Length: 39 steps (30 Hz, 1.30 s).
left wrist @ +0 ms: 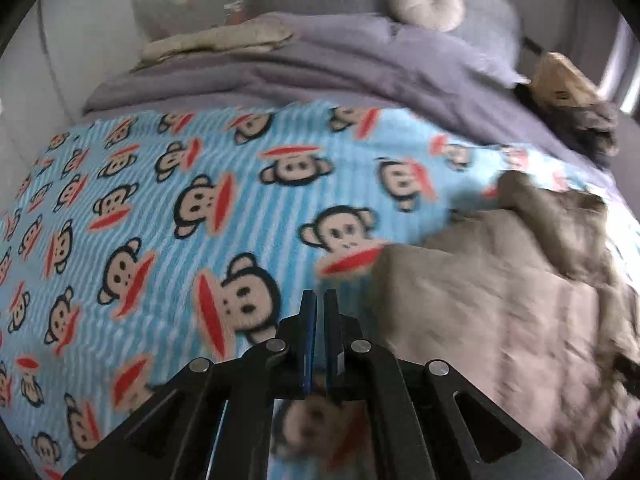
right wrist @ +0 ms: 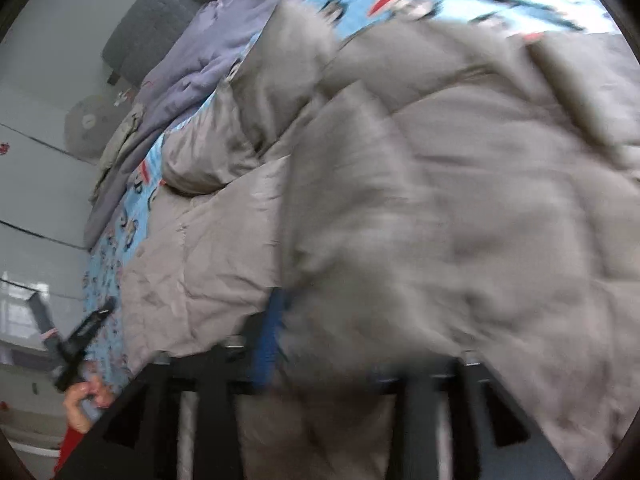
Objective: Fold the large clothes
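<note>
A grey-beige padded garment (left wrist: 500,312) lies crumpled on the right of a blue blanket with monkey faces (left wrist: 180,208). My left gripper (left wrist: 319,300) hovers over the blanket just left of the garment's edge, shut, with nothing visible between its tips. In the right wrist view the garment (right wrist: 440,200) fills the picture, blurred, and drapes over my right gripper (right wrist: 320,340). One of its blue fingers (right wrist: 270,340) shows well left of the middle and the other is hidden under the cloth, so the jaws stand apart. The left gripper (right wrist: 86,328) appears there too, held in a hand (right wrist: 80,396).
A purple-grey duvet (left wrist: 360,64) lies bunched at the head of the bed with a round cushion (left wrist: 426,2) and a flat beige cloth (left wrist: 216,40). A brown box-like thing (left wrist: 560,80) and a dark furry item (left wrist: 592,128) sit far right. White wall lies to the left.
</note>
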Each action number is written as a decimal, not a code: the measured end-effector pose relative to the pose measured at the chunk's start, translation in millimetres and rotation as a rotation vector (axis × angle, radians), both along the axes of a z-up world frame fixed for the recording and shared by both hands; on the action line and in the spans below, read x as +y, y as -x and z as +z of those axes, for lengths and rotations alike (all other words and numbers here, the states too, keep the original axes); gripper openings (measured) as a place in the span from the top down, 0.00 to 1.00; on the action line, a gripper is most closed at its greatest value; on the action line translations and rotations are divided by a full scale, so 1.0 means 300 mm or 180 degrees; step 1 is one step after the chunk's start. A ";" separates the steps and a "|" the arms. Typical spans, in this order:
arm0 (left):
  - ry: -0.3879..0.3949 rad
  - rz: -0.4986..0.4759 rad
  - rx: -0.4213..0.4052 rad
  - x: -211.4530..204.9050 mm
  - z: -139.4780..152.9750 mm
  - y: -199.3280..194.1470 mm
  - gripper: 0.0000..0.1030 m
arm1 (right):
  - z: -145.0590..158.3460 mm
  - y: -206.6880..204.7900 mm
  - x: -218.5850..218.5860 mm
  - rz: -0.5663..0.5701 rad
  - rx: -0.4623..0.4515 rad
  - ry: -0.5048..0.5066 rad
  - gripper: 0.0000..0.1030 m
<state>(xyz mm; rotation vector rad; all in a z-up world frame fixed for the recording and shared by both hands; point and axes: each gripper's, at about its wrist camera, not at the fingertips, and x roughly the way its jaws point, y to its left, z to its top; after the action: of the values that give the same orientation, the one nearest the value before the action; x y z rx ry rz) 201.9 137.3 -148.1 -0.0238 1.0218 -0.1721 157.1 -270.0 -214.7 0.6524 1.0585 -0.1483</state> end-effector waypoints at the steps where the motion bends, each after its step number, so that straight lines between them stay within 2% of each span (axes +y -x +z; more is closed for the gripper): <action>1: 0.0030 -0.0078 0.0013 -0.004 0.010 0.014 0.97 | 0.028 0.043 -0.018 -0.0093 0.0001 0.0155 0.47; 3: 0.0099 -0.0306 0.0089 -0.040 0.026 0.055 0.97 | 0.074 0.113 -0.049 -0.0242 -0.0021 0.0381 0.48; 4: 0.0113 -0.0383 0.0130 -0.060 0.018 0.075 0.97 | 0.086 0.130 -0.056 -0.0256 -0.0054 0.0405 0.54; 5: 0.0128 -0.0462 0.0188 -0.091 -0.001 0.091 0.97 | 0.097 0.136 -0.056 -0.0233 -0.0087 0.0425 0.75; 6: 0.0116 -0.0487 0.0227 -0.110 -0.022 0.103 0.97 | 0.109 0.136 -0.052 -0.0175 -0.0115 0.0458 0.86; 8: 0.0075 -0.0460 0.0366 -0.155 -0.085 0.119 0.97 | 0.121 0.109 -0.018 0.0036 -0.0177 0.0536 0.87; 11: -0.0055 -0.0357 0.0399 -0.191 -0.158 0.123 0.97 | 0.089 0.046 0.040 0.0292 -0.0135 0.0604 0.87; 14: -0.0066 -0.0206 0.0406 -0.186 -0.204 0.098 0.97 | 0.001 -0.008 0.025 0.0295 0.0038 0.0672 0.87; 17: -0.0041 -0.0096 0.0440 -0.181 -0.214 0.068 0.97 | -0.053 -0.044 -0.018 0.0222 0.0061 0.0606 0.93; 22: -0.0164 -0.0104 0.0468 -0.188 -0.165 0.095 0.97 | -0.047 -0.053 -0.046 0.0144 0.0095 0.0561 0.94; 25: -0.0116 -0.0124 0.0422 -0.186 -0.098 0.143 0.97 | -0.001 0.021 -0.077 0.0095 0.0112 0.0466 0.88; 29: -0.0139 -0.0235 0.0354 -0.233 -0.014 0.214 0.97 | 0.042 0.138 -0.123 0.0002 0.0093 0.0183 0.88; 31: -0.0075 -0.0283 0.0373 -0.260 0.010 0.244 0.97 | 0.043 0.188 -0.130 0.0000 0.0140 0.0070 0.83; 33: 0.0026 -0.0312 0.0425 -0.288 0.023 0.267 0.96 | 0.042 0.238 -0.134 0.0007 0.0189 -0.0004 0.62; 35: 0.0057 -0.0349 0.0503 -0.328 0.025 0.294 0.40 | 0.043 0.275 -0.133 0.0001 0.0183 -0.0053 0.50; 36: 0.0007 -0.0321 0.0563 -0.353 0.023 0.309 0.02 | 0.045 0.290 -0.136 -0.0005 0.0182 -0.0072 0.50; 37: -0.0038 -0.0286 0.0495 -0.377 0.028 0.329 0.01 | 0.046 0.311 -0.143 -0.0012 0.0187 -0.0105 0.50; 39: -0.0111 -0.0444 0.0525 -0.438 0.024 0.360 0.01 | 0.043 0.335 -0.161 -0.0049 0.0192 -0.0156 0.50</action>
<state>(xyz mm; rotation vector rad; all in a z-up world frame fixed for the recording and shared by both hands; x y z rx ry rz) 93.8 5.8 -140.9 0.0663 1.1916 -0.2829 56.6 -318.2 -201.8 0.7041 1.1180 -0.1567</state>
